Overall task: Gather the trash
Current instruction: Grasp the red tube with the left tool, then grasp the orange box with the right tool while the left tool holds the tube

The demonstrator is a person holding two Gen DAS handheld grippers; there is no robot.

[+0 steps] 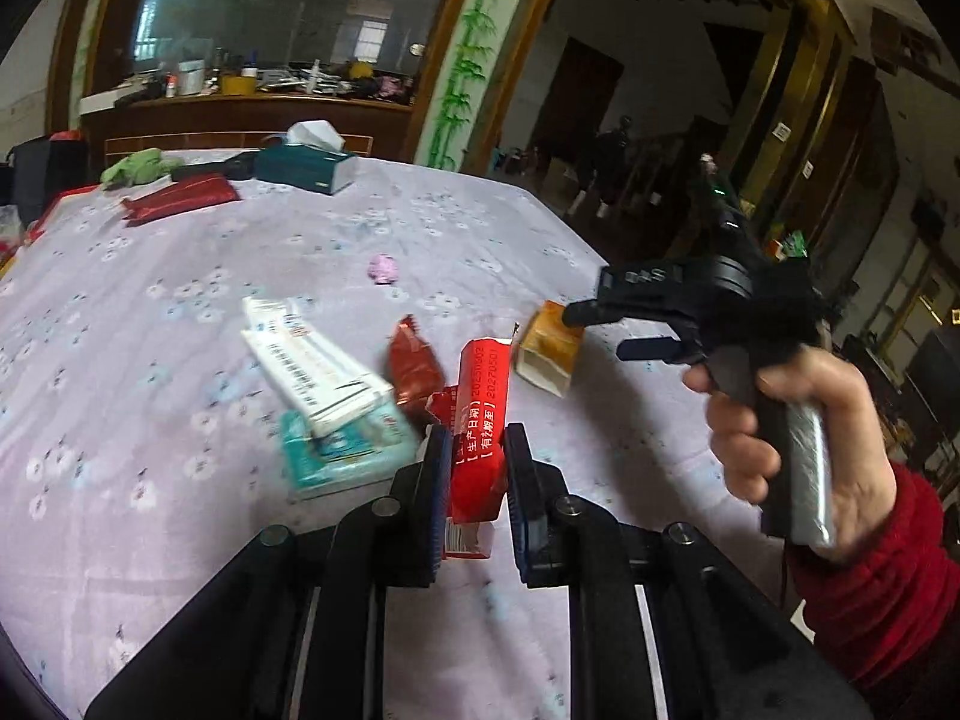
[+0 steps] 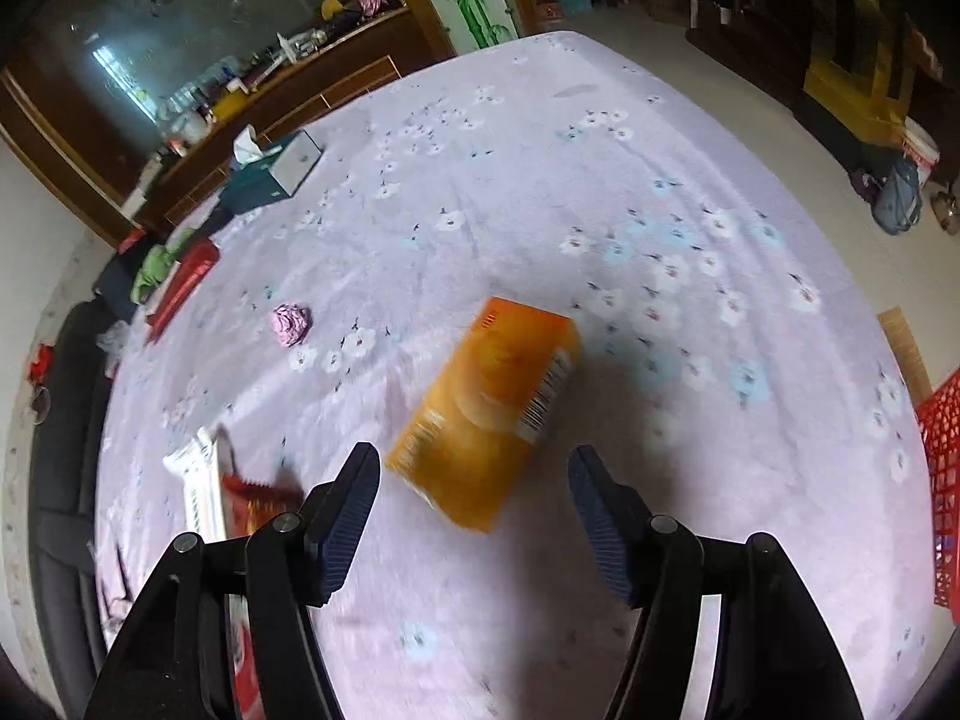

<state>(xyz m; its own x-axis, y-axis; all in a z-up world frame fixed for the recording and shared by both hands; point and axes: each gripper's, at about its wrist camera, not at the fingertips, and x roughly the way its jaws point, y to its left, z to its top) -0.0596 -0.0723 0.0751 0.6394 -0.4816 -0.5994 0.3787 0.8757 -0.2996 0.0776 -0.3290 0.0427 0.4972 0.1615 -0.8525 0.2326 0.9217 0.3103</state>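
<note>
Trash mostly uncollected on tabletop. Left gripper (image 1: 477, 468) jaws clamped on red carton (image 1: 483, 420). Right gripper (image 2: 474, 516) jaws apart, just short of orange box (image 2: 486, 408) toward right edge. White boxes (image 1: 312, 372), red wrapper (image 1: 414, 369), pink wad (image 2: 291, 324) still lay loose.

Dim daylight, soft shadows — motion blur, warped fisheye edges.

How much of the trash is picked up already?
Nothing looks put away yet. The left gripper has its fingers around the red box. The right gripper is open, near the orange box. The white boxes, red wrapper and pink paper ball still lie on the tablecloth.
</note>
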